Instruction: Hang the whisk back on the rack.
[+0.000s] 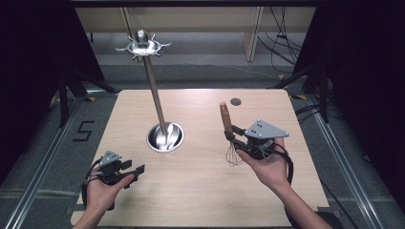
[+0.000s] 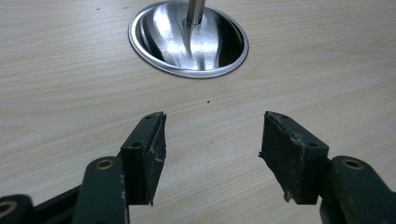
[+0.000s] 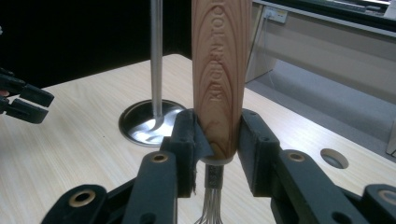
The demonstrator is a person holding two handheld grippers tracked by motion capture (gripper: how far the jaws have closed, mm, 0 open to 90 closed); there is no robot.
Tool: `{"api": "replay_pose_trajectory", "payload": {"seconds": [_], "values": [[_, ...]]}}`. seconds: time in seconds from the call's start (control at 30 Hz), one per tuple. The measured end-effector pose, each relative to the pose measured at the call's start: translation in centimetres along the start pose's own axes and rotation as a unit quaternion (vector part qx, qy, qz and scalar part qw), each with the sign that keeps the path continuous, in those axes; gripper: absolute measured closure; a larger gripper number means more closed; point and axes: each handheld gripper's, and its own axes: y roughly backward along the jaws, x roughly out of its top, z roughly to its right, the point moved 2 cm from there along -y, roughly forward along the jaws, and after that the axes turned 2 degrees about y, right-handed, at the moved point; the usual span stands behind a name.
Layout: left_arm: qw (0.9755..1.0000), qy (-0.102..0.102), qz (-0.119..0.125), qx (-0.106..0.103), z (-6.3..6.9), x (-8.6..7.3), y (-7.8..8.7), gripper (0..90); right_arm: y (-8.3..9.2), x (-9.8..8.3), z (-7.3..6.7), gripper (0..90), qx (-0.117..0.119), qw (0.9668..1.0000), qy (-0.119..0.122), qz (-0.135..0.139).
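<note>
Whisk (image 1: pixel 229 138) clamped at the lower handle by right gripper (image 1: pixel 241 143), held upright above the table (image 1: pixel 200 200), wires down, right of the stand (image 1: pixel 153 90). Lifted and gripped; hanging on the hooked top of the stand likely left to do. Left gripper (image 1: pixel 136 171) wide open, empty, low near the front edge. Pale wood tabletop; grey floor, cables and dark curtains around.

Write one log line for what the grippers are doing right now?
right gripper: shut on whisk, handle up | left gripper: open, empty | stand: mid-table
</note>
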Motion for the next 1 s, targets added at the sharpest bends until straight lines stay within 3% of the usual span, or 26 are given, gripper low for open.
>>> {"api": "replay_pose_trajectory", "payload": {"seconds": [0.03, 0.07, 0.1, 0.13, 0.27, 0.33, 0.37, 0.4, 0.43, 0.53, 0.63, 0.67, 0.7, 0.73, 0.77, 0.8, 0.83, 0.87, 1.0], "values": [[1.0, -0.001, 0.005, -0.001, 0.1, 0.1, 0.1, 39.8, 0.0, 0.0, -0.2, 70.0, -0.009, 0.9999, -0.005, -0.001], [0.9999, 0.001, 0.013, -0.007, 0.3, 0.3, 0.1, 39.8, -0.1, 0.1, -0.3, 70.0, 0.001, 1.0, -0.008, -0.006], [0.9996, 0.0, 0.021, -0.018, 0.4, 0.5, 0.2, 40.2, -0.2, 0.1, -0.2, 70.0, -0.005, 1.0, 0.008, -0.001], [0.9991, 0.01, 0.03, -0.028, 0.7, 0.8, 0.3, 40.0, -0.2, 0.1, -0.6, 70.0, -0.004, 0.9999, -0.012, -0.003], [0.9958, 0.01, 0.07, -0.059, 2.1, 2.4, 0.8, 37.8, -0.5, 0.3, -0.9, 70.0, 0.0, 1.0, -0.007, 0.0], [0.9924, 0.006, 0.09, -0.084, 3.2, 3.7, 1.0, 36.8, -0.6, 0.4, -1.1, 70.0, 0.009, 0.9999, -0.005, -0.003], [0.9918, -0.001, 0.092, -0.089, 3.8, 4.3, 1.1, 36.3, -0.6, 0.5, -1.1, 70.0, 0.005, 1.0, 0.002, -0.003], [0.9901, -0.01, 0.098, -0.101, 4.4, 4.9, 1.1, 36.0, -0.7, 0.5, -1.5, 70.0, 0.008, 0.9999, -0.011, -0.002], [0.9888, -0.014, 0.102, -0.108, 5.1, 5.5, 1.1, 36.1, -0.9, 0.5, -1.5, 70.0, 0.021, 0.9998, 0.0, 0.001], [0.9841, -0.018, 0.113, -0.136, 7.4, 7.4, 1.0, 37.0, -1.0, 0.5, -1.7, 70.0, 0.008, 0.9999, -0.005, 0.006], [0.9785, -0.038, 0.119, -0.164, 9.8, 9.3, 0.7, 38.9, -0.9, 0.5, -1.9, 70.0, 0.017, 0.9998, -0.009, -0.004], [0.9759, -0.043, 0.123, -0.175, 10.6, 9.8, 0.6, 39.4, -1.0, 0.5, -1.7, 70.0, 0.015, 0.9999, 0.002, 0.001], [0.9746, -0.049, 0.124, -0.18, 11.4, 10.4, 0.5, 40.0, -1.0, 0.5, -2.0, 70.0, 0.016, 0.9998, -0.011, 0.001], [0.9731, -0.056, 0.123, -0.186, 12.1, 10.9, 0.4, 40.6, -1.1, 0.5, -1.9, 70.0, 0.018, 0.9998, -0.004, 0.004], [0.9717, -0.062, 0.124, -0.191, 12.6, 11.3, 0.4, 41.1, -1.1, 0.5, -2.0, 70.0, 0.014, 0.9999, -0.005, 0.008], [0.9683, -0.069, 0.127, -0.204, 13.5, 11.8, 0.1, 41.6, -1.1, 0.4, -2.0, 70.0, 0.02, 0.9998, -0.001, 0.003], [0.9684, -0.066, 0.126, -0.205, 14.0, 12.0, 0.0, 41.9, -1.1, 0.4, -2.0, 70.0, 0.014, 0.9999, 0.001, 0.005], [0.9654, -0.077, 0.126, -0.215, 14.8, 12.4, -0.2, 42.1, -1.1, 0.4, -2.1, 70.0, 0.022, 0.9998, -0.001, 0.001], [0.962, -0.085, 0.115, -0.233, 16.9, 12.8, -1.5, 43.6, -1.2, 0.3, -2.3, 70.0, 0.025, 0.9997, -0.004, -0.002]]}}
